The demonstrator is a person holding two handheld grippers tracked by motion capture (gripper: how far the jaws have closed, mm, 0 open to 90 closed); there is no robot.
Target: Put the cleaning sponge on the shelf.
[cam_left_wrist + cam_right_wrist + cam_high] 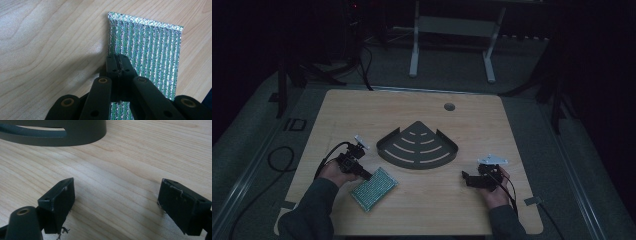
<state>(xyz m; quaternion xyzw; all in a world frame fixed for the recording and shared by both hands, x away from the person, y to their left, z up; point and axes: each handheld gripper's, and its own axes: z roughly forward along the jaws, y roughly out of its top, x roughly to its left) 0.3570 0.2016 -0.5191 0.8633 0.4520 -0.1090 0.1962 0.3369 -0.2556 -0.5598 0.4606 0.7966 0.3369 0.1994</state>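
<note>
The high view is dim and underexposed, its surroundings nearly black, with the tabletop (412, 200) alone faintly lit. Both gripper views are bright; soft shadows fall beneath the jaws, the foil pad (150, 50) glints, and near parts blur.

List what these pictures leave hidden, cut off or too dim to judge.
- Left gripper view: the left gripper has its fingers closed over the green pad's near edge, hiding that part; the frame's bottom cuts the pad off.
- Right gripper view: the top edge crops the grey tray, showing just a curved wall.
- High view: dim light; the pad's texture and the right gripper's opening are too small to judge.
- High view: the room beyond the table is lost in darkness.
</note>
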